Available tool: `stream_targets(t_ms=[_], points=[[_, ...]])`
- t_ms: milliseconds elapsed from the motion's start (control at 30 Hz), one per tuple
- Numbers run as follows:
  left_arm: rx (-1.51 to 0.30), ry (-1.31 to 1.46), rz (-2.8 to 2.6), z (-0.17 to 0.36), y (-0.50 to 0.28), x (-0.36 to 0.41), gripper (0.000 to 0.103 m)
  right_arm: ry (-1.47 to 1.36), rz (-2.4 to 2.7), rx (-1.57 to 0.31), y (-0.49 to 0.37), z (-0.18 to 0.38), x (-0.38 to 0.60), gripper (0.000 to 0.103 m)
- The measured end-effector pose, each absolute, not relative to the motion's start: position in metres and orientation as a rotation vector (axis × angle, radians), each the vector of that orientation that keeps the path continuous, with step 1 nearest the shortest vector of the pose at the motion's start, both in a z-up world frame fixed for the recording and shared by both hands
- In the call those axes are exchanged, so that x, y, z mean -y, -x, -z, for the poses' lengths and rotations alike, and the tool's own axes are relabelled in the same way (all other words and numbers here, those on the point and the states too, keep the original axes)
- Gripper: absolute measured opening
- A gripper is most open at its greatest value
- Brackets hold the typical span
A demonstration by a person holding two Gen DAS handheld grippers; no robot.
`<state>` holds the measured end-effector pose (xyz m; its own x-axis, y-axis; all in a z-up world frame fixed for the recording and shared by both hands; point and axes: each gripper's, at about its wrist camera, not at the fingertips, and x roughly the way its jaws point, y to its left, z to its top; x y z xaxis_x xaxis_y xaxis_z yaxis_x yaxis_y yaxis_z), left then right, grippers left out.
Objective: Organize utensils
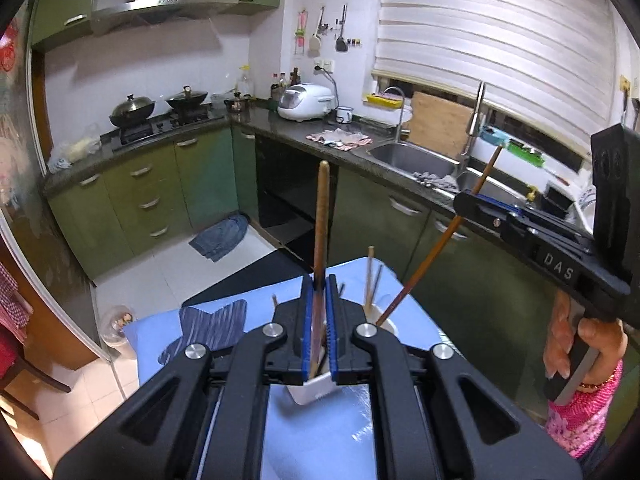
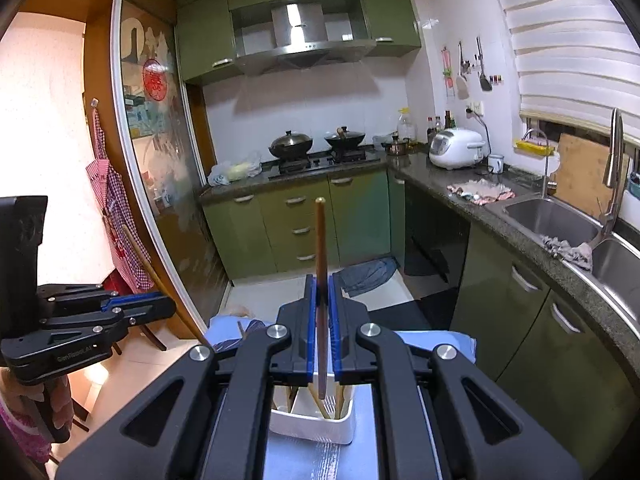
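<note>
In the left wrist view my left gripper (image 1: 320, 284) is shut on a wooden utensil (image 1: 321, 216) that stands upright, its lower end over the white holder (image 1: 316, 390). To the right, my right gripper (image 1: 460, 200) is shut on a thin brown chopstick (image 1: 436, 252) that slants down toward the holder's rim. In the right wrist view the right gripper (image 2: 320, 280) clamps that chopstick (image 2: 320, 240) above the white holder (image 2: 312, 420), which has several sticks in it. The left gripper (image 2: 168, 306) is at the left with its wooden utensil (image 2: 138, 252).
The holder stands on a table with a blue cloth (image 1: 256, 288) and a dark striped towel (image 1: 212, 328). Green cabinets (image 1: 160, 184), a dark counter with a sink (image 1: 412, 156), and a stove with woks (image 1: 160, 108) lie beyond. A hand (image 1: 592, 340) grips the right tool's handle.
</note>
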<state>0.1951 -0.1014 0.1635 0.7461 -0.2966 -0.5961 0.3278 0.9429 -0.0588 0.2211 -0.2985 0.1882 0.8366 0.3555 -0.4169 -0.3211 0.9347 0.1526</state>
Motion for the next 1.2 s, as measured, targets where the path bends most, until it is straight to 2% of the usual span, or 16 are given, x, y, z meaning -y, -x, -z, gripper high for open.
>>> stream_targets(t_ms=[467,533,600,733,800,900,1167,1200], points=[[-0.836,-0.049,0.327,-0.054,-0.224,0.099,0.007,-0.037,-0.356,-0.63,-0.266,-0.073,0.269,0.007],[-0.829,-0.046,0.323,-0.048,-0.225,0.098,0.014,-0.025,-0.358,-0.643,-0.269,-0.063,0.264,0.007],[-0.819,-0.047,0.322,-0.046,-0.224,0.1,0.026,-0.013,-0.359,-0.651,-0.271,-0.055,0.261,0.007],[-0.782,-0.063,0.309,-0.049,-0.217,0.1,0.041,-0.005,-0.358,-0.643,-0.268,-0.046,0.26,0.009],[-0.765,-0.065,0.309,-0.053,-0.212,0.101,0.053,-0.002,-0.354,-0.629,-0.262,-0.045,0.26,0.014],[-0.718,-0.064,0.303,-0.058,-0.198,0.1,0.072,0.003,-0.346,-0.596,-0.244,-0.045,0.261,0.028],[-0.663,-0.03,0.292,-0.041,-0.141,0.089,0.085,0.042,-0.294,-0.529,-0.177,-0.027,0.268,0.068],[-0.662,-0.025,0.291,-0.039,-0.137,0.088,0.086,0.044,-0.289,-0.527,-0.17,-0.024,0.269,0.07]])
